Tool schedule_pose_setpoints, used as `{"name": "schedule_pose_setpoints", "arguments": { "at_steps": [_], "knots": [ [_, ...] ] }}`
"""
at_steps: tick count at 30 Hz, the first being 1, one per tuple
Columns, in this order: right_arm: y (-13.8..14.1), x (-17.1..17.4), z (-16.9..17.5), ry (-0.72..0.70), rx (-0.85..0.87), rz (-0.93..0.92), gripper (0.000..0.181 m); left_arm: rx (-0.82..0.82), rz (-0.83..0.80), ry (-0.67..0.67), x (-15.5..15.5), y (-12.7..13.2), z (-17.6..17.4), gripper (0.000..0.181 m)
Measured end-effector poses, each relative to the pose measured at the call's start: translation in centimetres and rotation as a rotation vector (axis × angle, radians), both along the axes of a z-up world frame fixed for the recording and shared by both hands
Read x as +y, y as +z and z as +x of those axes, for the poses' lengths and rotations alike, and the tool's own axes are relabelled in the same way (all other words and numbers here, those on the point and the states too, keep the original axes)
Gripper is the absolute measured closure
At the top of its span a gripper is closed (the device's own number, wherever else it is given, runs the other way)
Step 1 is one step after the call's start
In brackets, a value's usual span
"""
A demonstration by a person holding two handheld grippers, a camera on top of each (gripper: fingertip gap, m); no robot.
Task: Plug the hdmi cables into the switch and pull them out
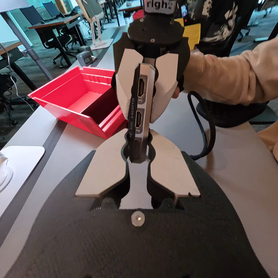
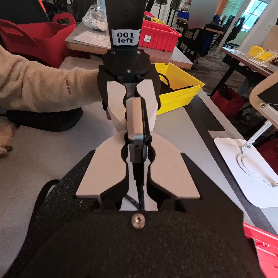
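The HDMI switch (image 1: 148, 97) is a slim silver and black box held on edge above the table, its row of ports facing right in the left wrist view. My left gripper (image 1: 137, 135) is shut on its near end. My right gripper (image 1: 139, 120) is shut on its far end, tip to tip with the left. In the right wrist view the switch (image 2: 134, 117) runs from my right gripper (image 2: 137, 135) to the left gripper (image 2: 136, 126). A black braided HDMI cable (image 2: 141, 195) is plugged into the end between the right fingers. The cable (image 1: 209, 127) loops down onto the table.
An empty red bin (image 1: 67, 105) sits on the grey table (image 1: 233, 173) left of the switch. A yellow bin (image 2: 180, 93) with a black cable inside stands behind the left gripper. A white stand base (image 2: 248, 165) lies at the table edge. Beige sleeves (image 1: 233, 75) hold the grippers.
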State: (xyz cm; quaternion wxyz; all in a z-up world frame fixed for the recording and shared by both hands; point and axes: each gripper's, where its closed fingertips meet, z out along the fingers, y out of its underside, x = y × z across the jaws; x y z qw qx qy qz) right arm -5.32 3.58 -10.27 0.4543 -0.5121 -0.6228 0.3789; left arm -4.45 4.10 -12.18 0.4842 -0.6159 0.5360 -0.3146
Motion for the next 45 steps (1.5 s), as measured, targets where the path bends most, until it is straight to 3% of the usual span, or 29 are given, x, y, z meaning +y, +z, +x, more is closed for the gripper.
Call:
{"name": "schedule_pose_setpoints", "arguments": {
  "at_steps": [11, 13, 16, 18, 22, 26, 28, 29, 32, 39, 45],
  "knots": [
    [0.6, 1.0, 0.5, -0.052, 0.024, -0.028, 0.153, -0.266, -0.104, -0.042, 0.2, 2.6, -0.5, 0.160],
    [1.6, 2.2, 0.6, -0.133, 0.059, 0.009, 0.148, -0.319, -0.121, 0.003, 1.1, 3.3, -1.3, 0.160],
    [2.9, 4.3, 1.3, -0.314, 0.089, 0.007, 0.155, -0.426, -0.155, 0.139, 3.2, 4.7, -3.0, 0.160],
    [3.3, 3.6, 0.7, -0.307, 0.120, -0.051, 0.160, -0.495, -0.181, 0.238, 4.6, 5.3, -4.2, 0.160],
    [0.7, 0.4, -3.3, -0.213, 0.063, -0.314, 0.160, -0.563, -0.200, 0.372, 6.0, 5.7, -5.5, 0.160],
    [-3.1, 0.3, -6.1, -0.284, 0.032, -0.431, 0.140, -0.675, -0.228, 0.404, 6.2, 6.7, -5.9, 0.160],
    [-2.9, 2.3, -5.4, -0.365, 0.113, -0.485, 0.136, -0.708, -0.254, 0.368, 5.8, 7.1, -5.6, 0.160],
    [-2.0, 3.2, -4.7, -0.377, 0.186, -0.540, 0.142, -0.714, -0.257, 0.365, 5.7, 7.1, -5.5, 0.159],
    [1.1, 4.6, -2.6, -0.326, 0.395, -0.730, 0.149, -0.734, -0.230, 0.336, 5.5, 7.3, -5.3, 0.159],
    [1.8, 2.6, -3.9, -0.230, 0.435, -0.853, 0.138, -0.892, -0.227, 0.345, 5.4, 8.0, -5.5, 0.159],
    [3.7, 4.0, -2.3, -0.244, 0.756, -1.102, 0.138, -0.979, -0.201, 0.293, 4.2, 8.5, -4.2, 0.159]
  ]
}}
